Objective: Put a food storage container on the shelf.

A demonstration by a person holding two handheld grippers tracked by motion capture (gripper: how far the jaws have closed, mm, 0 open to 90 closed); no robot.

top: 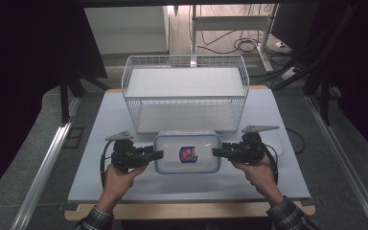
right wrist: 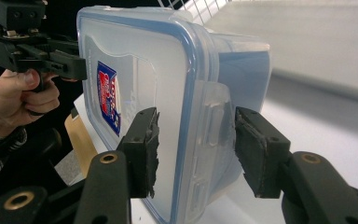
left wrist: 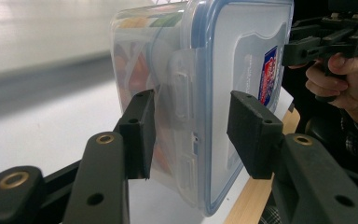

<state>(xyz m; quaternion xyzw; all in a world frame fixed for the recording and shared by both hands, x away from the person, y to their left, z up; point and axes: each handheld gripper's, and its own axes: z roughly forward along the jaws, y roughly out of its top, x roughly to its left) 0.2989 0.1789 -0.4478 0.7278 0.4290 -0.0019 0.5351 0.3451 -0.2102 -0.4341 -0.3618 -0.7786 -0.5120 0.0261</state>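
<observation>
Container [top: 187, 152], clear plastic with blue-edged lid and red-blue label, flat on the white table [top: 100, 124], just in front of the wire basket [top: 185, 91] and between both grippers.

Left gripper [top: 157, 155] at container's left end, held by left hand [top: 117, 177]. Jaws parted wide in left gripper view, straddling the side latch [left wrist: 181, 88]: one pad [left wrist: 140, 133] beside the body wall, other pad [left wrist: 251, 133] out over the lid face. Contact with plastic: cannot tell; visible gap on lid side.

Right gripper [top: 217, 152] at container's right end, held by right hand [top: 258, 175]. Jaws likewise spread in right gripper view, either side of the latch [right wrist: 212, 126]; pads [right wrist: 144, 149] close to the container, not clamped.

Coloured contents faintly visible through container wall, unidentifiable.
</observation>
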